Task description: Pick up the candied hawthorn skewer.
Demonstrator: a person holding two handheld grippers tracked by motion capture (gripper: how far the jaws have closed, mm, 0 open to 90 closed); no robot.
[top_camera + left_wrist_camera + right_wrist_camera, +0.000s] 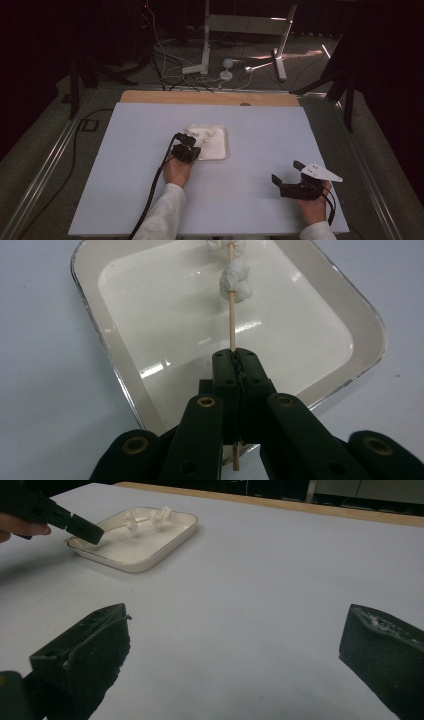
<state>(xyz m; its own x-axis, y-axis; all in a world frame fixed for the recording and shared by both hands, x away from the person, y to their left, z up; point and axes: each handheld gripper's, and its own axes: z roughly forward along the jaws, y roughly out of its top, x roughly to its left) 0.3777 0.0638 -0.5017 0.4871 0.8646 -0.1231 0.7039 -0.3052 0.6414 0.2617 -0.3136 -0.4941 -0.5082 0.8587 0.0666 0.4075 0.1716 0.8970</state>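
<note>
Wooden skewer (232,320) in left tongs (239,365) seemingly points across tray (90,305)

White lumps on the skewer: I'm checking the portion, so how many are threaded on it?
2. One lump sits mid-stick over the tray; a second lump lies further up, cut off by the frame edge, so more could be hidden.

the left tongs (186,141) are pressed together, jaws meeting at the tips, with the left hand (177,171) wrapped around the grip behind them and a white sleeve (161,215) running back from the wrist. well off to their right, the right tongs (286,176) stand with jaws spread wide, the right hand (314,205) gripping from behind.
</note>
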